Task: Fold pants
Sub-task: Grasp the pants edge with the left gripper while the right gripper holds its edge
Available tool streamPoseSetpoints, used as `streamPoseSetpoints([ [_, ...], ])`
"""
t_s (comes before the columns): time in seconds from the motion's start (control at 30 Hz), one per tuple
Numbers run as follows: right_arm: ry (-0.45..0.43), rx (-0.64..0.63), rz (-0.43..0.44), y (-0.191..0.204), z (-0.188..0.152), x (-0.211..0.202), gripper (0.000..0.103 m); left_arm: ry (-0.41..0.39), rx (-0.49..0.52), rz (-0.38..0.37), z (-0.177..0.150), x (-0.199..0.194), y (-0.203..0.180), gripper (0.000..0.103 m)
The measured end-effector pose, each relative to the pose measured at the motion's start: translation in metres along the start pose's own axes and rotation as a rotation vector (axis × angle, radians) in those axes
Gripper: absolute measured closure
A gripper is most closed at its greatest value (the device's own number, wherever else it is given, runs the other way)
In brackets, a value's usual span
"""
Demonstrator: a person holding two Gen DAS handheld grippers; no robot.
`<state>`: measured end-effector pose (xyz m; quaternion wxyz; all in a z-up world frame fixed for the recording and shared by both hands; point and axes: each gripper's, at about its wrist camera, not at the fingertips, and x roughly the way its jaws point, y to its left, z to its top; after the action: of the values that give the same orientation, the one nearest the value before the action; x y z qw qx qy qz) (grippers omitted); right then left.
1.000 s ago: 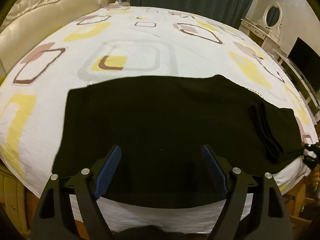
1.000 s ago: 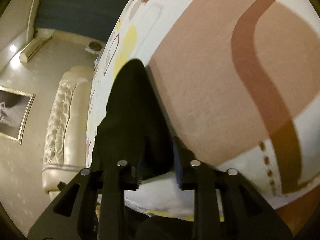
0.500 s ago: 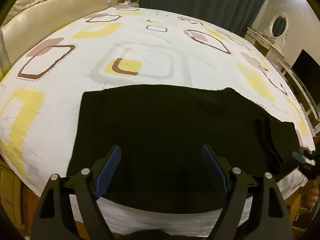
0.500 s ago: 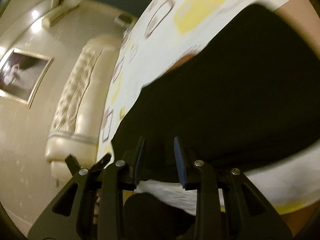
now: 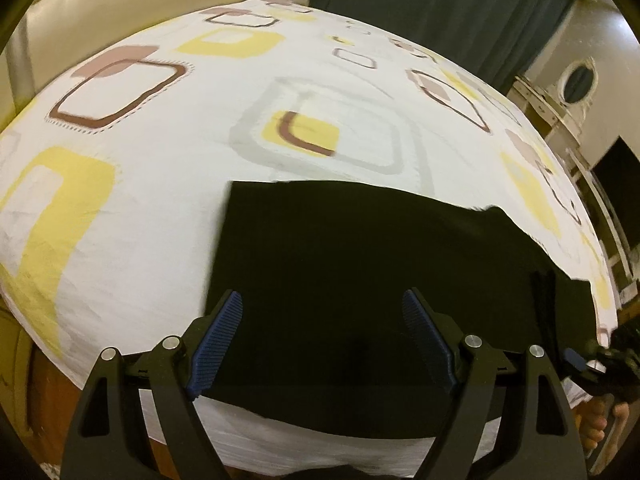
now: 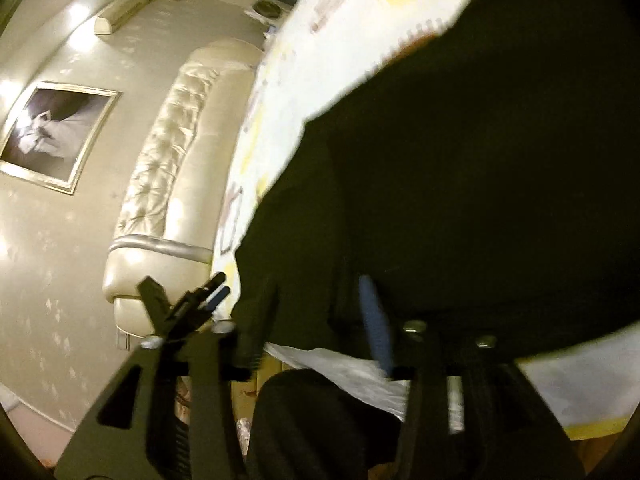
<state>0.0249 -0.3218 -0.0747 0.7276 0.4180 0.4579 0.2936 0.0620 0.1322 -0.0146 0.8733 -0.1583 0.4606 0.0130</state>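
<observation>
The right gripper (image 6: 320, 316) has just been opening and let go of the black pants (image 5: 380, 264), which lie folded on the patterned bed sheet (image 5: 160, 184), while the left gripper (image 5: 322, 316) hovers above them with fingers spread, empty.

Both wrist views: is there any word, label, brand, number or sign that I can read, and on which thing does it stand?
There is no text to read in either view.
Black pants: no label or tag shows.
Bed sheet: only coloured square patterns, no letters.
Framed picture on the wall: a blurred photo, no caption visible.
Left gripper and right gripper: no markings visible.
</observation>
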Motion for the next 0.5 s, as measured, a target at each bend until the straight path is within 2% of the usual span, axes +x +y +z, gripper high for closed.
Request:
streamPoseSetpoints([
  [0.17,-0.109,0.010,-0.001,-0.005,0.012,-0.033,0.043,0.018,-0.124,-0.036,0.007,0.004,0.046,0.022],
  [0.33,-0.102,0.020,-0.008,-0.010,0.011,-0.031,0.043,0.061,-0.159,-0.059,0.003,0.012,0.067,0.022],
  [0.5,-0.061,0.019,-0.019,-0.008,0.005,-0.014,0.042,0.103,-0.150,-0.172,0.001,0.022,0.077,0.022],
])
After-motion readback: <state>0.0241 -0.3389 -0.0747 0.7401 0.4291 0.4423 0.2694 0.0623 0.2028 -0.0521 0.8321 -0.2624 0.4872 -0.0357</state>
